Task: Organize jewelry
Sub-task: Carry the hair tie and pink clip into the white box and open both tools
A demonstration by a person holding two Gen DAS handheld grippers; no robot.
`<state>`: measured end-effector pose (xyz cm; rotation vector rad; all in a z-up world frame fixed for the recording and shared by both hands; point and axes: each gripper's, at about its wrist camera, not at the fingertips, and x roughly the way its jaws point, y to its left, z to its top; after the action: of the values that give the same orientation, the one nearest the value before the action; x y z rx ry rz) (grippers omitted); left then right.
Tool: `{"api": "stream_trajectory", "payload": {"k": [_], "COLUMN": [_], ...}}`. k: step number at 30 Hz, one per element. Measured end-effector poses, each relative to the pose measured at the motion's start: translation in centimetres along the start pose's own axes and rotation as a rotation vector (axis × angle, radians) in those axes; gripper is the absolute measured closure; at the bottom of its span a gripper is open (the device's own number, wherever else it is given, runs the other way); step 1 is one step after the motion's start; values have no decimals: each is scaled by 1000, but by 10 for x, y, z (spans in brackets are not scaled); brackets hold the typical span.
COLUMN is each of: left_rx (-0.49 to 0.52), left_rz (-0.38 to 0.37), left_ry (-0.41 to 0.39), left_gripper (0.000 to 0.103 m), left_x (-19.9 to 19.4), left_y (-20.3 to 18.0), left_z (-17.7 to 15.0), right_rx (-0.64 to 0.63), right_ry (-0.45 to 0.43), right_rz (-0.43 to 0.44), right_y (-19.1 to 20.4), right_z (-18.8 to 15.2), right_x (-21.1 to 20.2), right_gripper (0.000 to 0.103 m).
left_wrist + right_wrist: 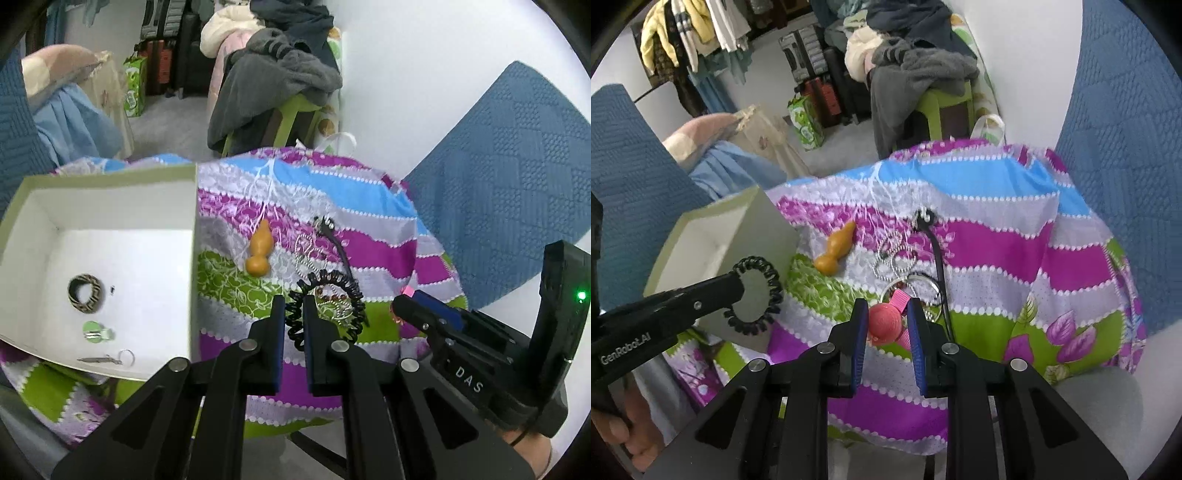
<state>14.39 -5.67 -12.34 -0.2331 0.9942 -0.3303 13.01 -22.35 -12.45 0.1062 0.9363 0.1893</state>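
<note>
The box (110, 206) sits open at the left, a patterned ring (85, 294) and small trinkets already on its white floor. The left gripper (293, 317) is pinched nearly shut on a black coil hair tie (755, 295), which hangs clear of the striped cloth (369, 251) beside the box wall. Carry it over the rim before letting go (a springy loop may bounce). The right gripper (886, 319) is clamped on a pink ball clip (885, 323), a round knitted-looking bobble with a ribbon tab.
</note>
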Motion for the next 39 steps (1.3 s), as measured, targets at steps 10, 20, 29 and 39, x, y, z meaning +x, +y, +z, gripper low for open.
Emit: {"api": "stream_trajectory", "payload": {"k": [10, 20, 29, 39], "left_rx": [48, 53, 38, -37], "left_rz": [2, 49, 107, 178], "left_ry": [-88, -180, -218, -188], "left_gripper": [94, 94, 94, 94], "left_x": [-60, -117, -148, -139], "left_y": [3, 30, 70, 123], "left_z": [36, 65, 64, 46], "right_rx": [-26, -77, -119, -186], "right_ry": [-149, -269, -278, -162], "right_rz": [10, 44, 85, 137], "right_y": [32, 82, 125, 171], "right_z": [44, 84, 90, 71], "right_x": [-46, -86, -82, -33], "right_gripper": [84, 84, 84, 84]}}
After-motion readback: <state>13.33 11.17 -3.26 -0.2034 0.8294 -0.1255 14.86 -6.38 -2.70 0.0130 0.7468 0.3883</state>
